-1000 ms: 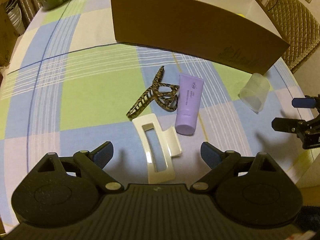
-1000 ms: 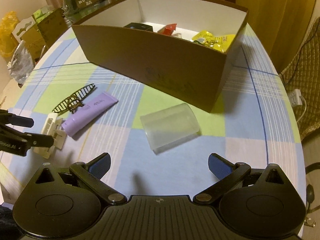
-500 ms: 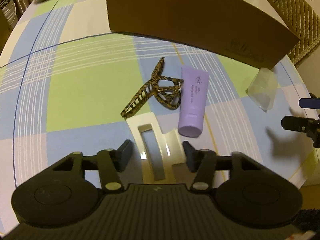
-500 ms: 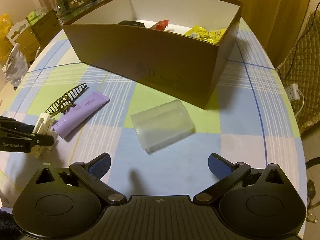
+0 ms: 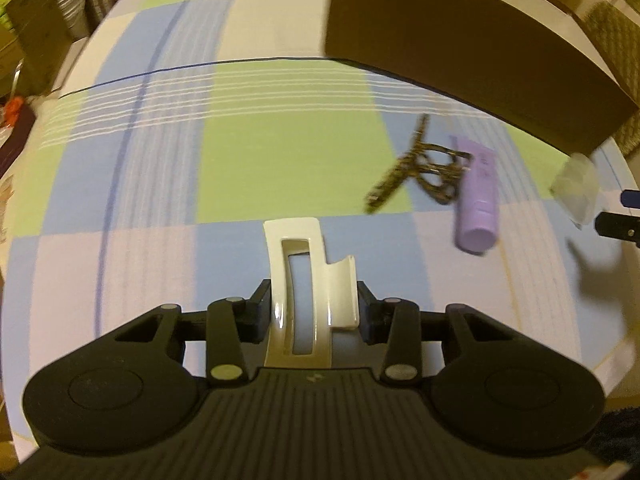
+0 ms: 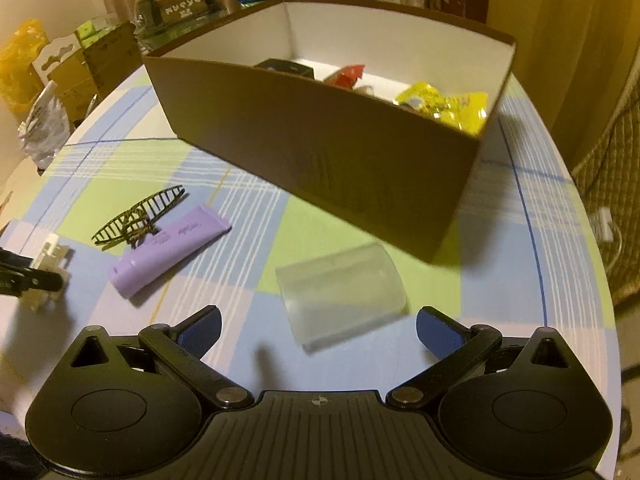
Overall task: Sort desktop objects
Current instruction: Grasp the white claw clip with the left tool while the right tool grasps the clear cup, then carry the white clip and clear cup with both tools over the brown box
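Left wrist view: the left gripper [image 5: 310, 312], its jaws just closed, is clamped on the glossy cream plastic claw hair clip [image 5: 308, 280] near the centre of the checked tablecloth [image 5: 280, 160]; slippage of the slick shell on lifting is judged possible, the clip's near end being hidden by the gripper body. Right wrist view: the right gripper [image 6: 318, 330] is held wide and empty above the frosted translucent plastic case [image 6: 340, 292], just before the brown cardboard box [image 6: 320, 148]; a glancing grasp could skid it, and the box's contents are partly hidden by its wall.

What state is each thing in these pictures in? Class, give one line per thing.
Left gripper: just closed, shut on the cream plastic hair claw.
Cream plastic hair claw: gripped.
Right gripper: open, empty.
Brown cardboard box: open-topped, holding packets.
Purple squeeze tube: lying flat.
Tortoiseshell hair claw: lying loose.
Frosted plastic cup: on its side.
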The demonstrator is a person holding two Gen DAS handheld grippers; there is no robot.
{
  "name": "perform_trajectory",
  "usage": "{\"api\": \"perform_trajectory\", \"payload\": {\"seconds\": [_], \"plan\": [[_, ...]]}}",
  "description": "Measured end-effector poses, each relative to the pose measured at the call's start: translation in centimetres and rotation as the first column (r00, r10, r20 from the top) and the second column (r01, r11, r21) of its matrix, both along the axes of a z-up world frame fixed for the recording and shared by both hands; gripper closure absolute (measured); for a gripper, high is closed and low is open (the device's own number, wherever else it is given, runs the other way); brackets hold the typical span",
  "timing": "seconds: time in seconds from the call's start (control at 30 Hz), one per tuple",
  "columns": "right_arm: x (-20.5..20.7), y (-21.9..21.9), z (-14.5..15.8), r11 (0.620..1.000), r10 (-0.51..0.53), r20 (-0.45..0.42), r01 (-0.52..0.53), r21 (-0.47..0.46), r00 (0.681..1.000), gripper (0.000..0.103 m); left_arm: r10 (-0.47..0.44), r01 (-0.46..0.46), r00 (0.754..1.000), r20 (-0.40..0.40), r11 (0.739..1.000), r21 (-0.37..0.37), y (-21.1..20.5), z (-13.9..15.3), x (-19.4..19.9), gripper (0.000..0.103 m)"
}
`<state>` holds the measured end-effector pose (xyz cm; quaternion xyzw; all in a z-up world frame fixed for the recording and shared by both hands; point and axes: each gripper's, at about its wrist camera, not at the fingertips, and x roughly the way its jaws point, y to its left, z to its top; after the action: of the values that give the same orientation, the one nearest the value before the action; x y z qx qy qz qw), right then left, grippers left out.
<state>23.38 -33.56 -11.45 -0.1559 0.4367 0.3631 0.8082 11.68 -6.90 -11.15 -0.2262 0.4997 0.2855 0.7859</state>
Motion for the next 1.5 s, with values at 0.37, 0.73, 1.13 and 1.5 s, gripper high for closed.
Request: {"api": "perform_trajectory", "payload": {"seconds": [0.37, 0.73, 1.13, 1.5], "plan": [[2.1, 1.6, -2.4, 0.993, 0.101, 0.011, -0.101, -0.056, 0.995, 0.02, 0.092, -0.092, 0.996, 0.008, 0.996, 0.008, 2.3, -0.1, -2.0, 0.067], [1.3, 2.0, -2.4, 0.991, 0.087, 0.01, -0.085, -0.104, 0.996, 0.034, 0.064, -0.064, 0.998, 0.008, 0.998, 0.019, 2.5, -0.3, -1.8, 0.067], [-0.7, 1.8, 0.0, 0.998, 0.057, -0.008, -0.057, -0.038, 0.998, 0.034, 0.016, -0.016, 1.0, 0.009, 1.0, 0.022, 2.8, -0.3, -1.5, 0.067], [-1.3, 1.1, 4.7, 0.998, 0.048, 0.045, -0.05, 0.046, 0.998, 0.034, -0.042, 0.036, 0.996, 0.085, 0.997, 0.063, 2.8, 3.4, -0.7, 0.067]]}}
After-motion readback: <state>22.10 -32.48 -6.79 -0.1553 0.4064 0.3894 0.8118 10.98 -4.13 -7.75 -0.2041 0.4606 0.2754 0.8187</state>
